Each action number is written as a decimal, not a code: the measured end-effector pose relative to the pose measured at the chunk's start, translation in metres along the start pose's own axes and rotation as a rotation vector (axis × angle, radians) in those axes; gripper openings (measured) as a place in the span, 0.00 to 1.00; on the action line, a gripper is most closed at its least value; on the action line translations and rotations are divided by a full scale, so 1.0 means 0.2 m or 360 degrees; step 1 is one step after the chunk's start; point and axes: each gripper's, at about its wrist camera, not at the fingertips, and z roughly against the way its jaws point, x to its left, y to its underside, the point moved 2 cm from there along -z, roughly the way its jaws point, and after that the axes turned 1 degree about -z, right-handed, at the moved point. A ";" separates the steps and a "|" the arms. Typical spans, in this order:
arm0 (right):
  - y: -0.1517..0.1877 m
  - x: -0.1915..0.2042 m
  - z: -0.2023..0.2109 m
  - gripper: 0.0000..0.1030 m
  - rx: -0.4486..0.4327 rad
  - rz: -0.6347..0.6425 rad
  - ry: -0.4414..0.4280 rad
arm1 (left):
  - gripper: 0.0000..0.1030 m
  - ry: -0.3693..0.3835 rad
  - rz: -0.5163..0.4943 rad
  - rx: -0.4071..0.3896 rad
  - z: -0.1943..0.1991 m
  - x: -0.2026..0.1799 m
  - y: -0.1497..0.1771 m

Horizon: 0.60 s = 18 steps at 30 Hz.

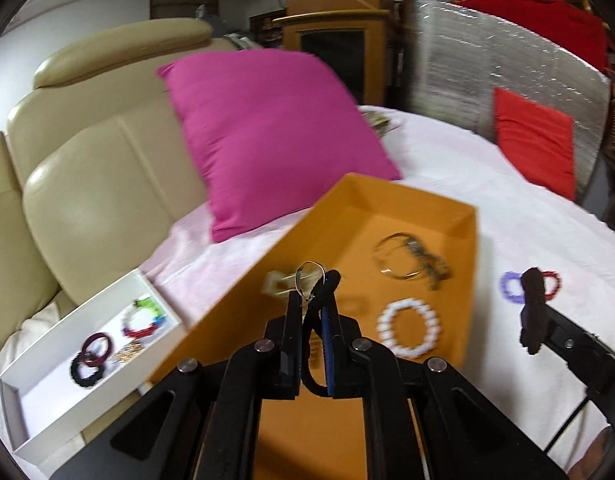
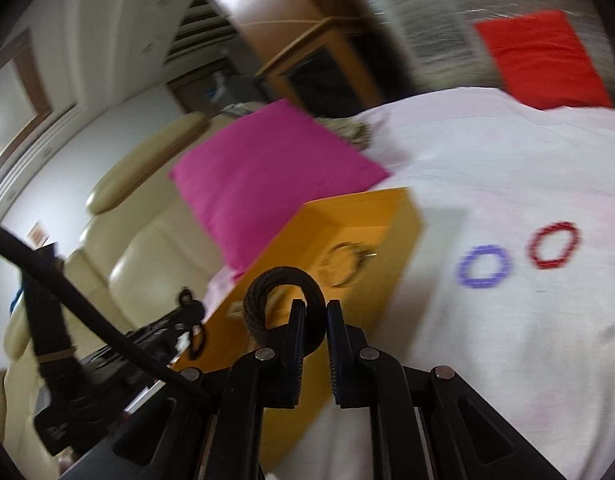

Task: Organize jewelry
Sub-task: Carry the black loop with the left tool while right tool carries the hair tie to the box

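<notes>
Jewelry is split btwn two boxes and the bedsheet. Orange box (image 1: 463, 240) sits on the white sheet (image 1: 527, 240), just in front of the pink cushion (image 1: 267, 136). Inside it: white bead bracelet (image 1: 409, 330), a thin metal bangle (image 1: 395, 256) w/ a dark piece touching it, and a pale item near the left wall, too blurred to ID. White tray (image 1: 67, 364) sits left of the orange box, beside the cream sofa; it holds dark red and black rings, a red/white/green bracelet and sth gold.

Your left gripper (image 1: 312, 300) is clamped shut on a black cord loop w/ a silver ring (image 1: 309, 270) at its top, hanging over the orange box.

Your right gripper (image 2: 315, 312) is pinched on a black braided band (image 2: 283, 280); it arches up and over the left finger, near the orange box's right edge. In the left view it shows at far right, over the sheet.

Still loose on the sheet, right of the box: purple bracelet (image 2: 484, 266) and red bracelet (image 2: 553, 245), side by side, apart. Red cushion (image 2: 543, 60) at the far edge. Both views motion-blurred.
</notes>
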 end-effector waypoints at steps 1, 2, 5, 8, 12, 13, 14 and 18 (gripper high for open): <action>0.01 0.04 -0.02 0.12 0.0009 0.0023 -0.0019 | 0.09 -0.0018 0.0010 0.0007 -0.01 0.03 0.01; 0.03 0.07 -0.06 0.12 0.0024 0.0045 -0.0040 | 0.09 -0.0036 0.0025 0.0021 -0.03 0.07 0.02; 0.06 0.13 -0.15 0.12 0.0067 0.0076 -0.0070 | 0.09 -0.0057 0.0059 0.0060 -0.06 0.14 0.03; 0.10 0.18 -0.23 0.12 0.0126 0.0118 -0.0087 | 0.09 -0.0082 0.0062 0.0108 -0.09 0.16 0.04; 0.16 0.22 -0.30 0.12 0.0175 0.0197 -0.0075 | 0.09 -0.0074 0.0053 0.0213 -0.17 0.16 0.07; 0.17 0.23 -0.32 0.12 0.0184 0.0219 -0.0068 | 0.09 -0.0071 0.0061 0.0239 -0.18 0.16 0.07; 0.17 0.23 -0.31 0.12 0.0191 0.0231 -0.0064 | 0.09 -0.0068 0.0077 0.0271 -0.20 0.16 0.08; 0.19 0.23 -0.32 0.12 0.0223 0.0250 -0.0056 | 0.09 -0.0086 0.0100 0.0341 -0.25 0.18 0.10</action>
